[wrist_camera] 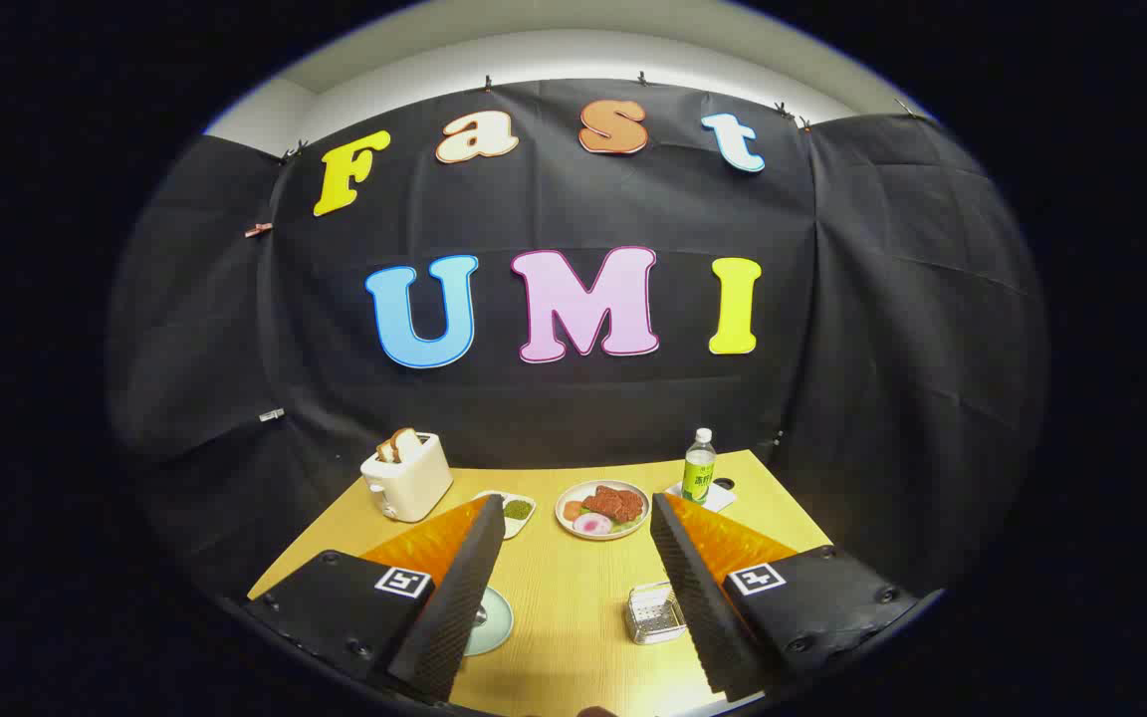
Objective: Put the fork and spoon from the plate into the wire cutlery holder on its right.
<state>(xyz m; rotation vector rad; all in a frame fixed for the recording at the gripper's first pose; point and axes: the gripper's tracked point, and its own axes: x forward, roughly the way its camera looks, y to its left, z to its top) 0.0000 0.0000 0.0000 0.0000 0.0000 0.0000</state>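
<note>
A hand-held gripper [573, 597] hovers above a light wooden table [564, 597], its two fingers spread wide with nothing between them, apparently at the outset of a cutlery-sorting job. Nearest the camera, a pale green round plate [490, 622] peeks out from behind the left finger; a metallic glint on it may be the fork or spoon, though the finger hides too much to tell which. Well to the plate's right, tucked against the inner edge of the right finger, stands the small square wire cutlery holder [653, 611], seemingly empty and placed for a short sideways transfer. Beyond the plate, a white dish of reddish meat and garnish [602, 509] sits mid-table, with a small white dish of something green [515, 510] closer to the plate's side. Farther back, a cream toaster with slices of bread standing in its slots [405, 475] occupies the corner behind the plate, while a clear bottle with a green label and white cap [699, 467] stands on a white board at the opposite back corner. Its label is too small to read. The square black-and-white markers on the gripper body likely serve tracking.
</note>
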